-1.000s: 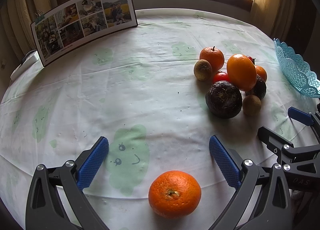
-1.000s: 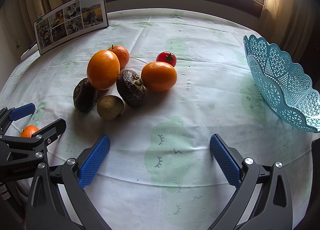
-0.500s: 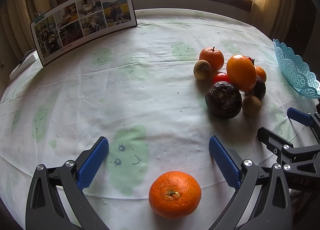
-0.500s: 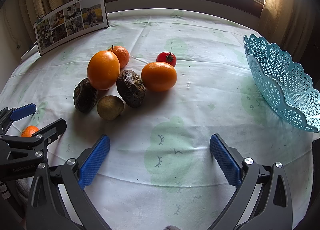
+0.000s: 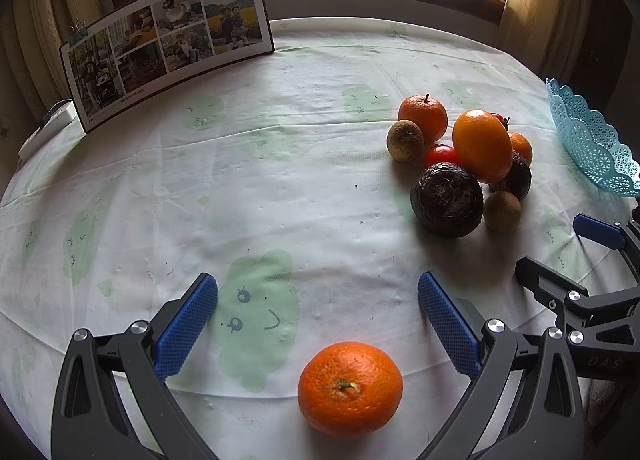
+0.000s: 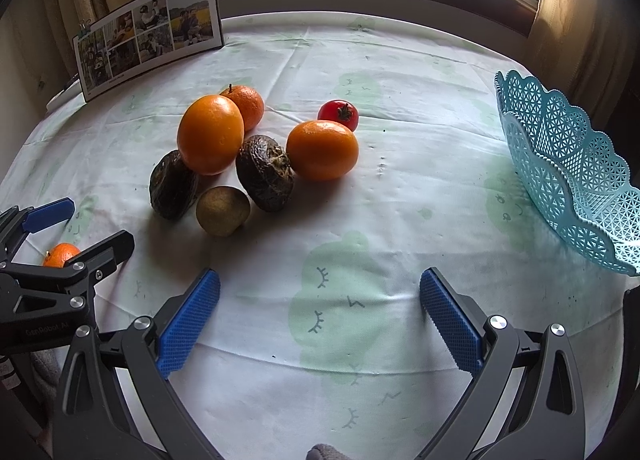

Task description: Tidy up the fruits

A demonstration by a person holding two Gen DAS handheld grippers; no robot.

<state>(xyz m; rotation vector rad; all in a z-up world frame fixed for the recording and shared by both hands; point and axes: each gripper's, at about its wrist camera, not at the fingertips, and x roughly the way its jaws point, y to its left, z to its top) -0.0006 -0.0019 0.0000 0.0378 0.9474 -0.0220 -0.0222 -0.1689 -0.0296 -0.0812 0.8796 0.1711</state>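
A lone tangerine (image 5: 350, 388) lies on the tablecloth just below and between the open fingers of my left gripper (image 5: 318, 318), untouched. A heap of fruit sits further off: a tall orange (image 6: 210, 134), a stemmed tangerine (image 6: 246, 106), a round orange (image 6: 322, 150), two dark wrinkled fruits (image 6: 265, 172), a brown kiwi (image 6: 222, 211) and a red tomato (image 6: 338, 114). My right gripper (image 6: 320, 314) stands open over bare cloth, nearer than the heap. A teal lattice basket (image 6: 568, 176) stands to the right, tilted.
A clipped photo board (image 5: 168, 40) leans at the back left by the window. A white device (image 5: 48, 126) lies at the left table edge. The round table (image 5: 200, 180) wears a white cloth with green cloud prints. Curtains hang on both sides.
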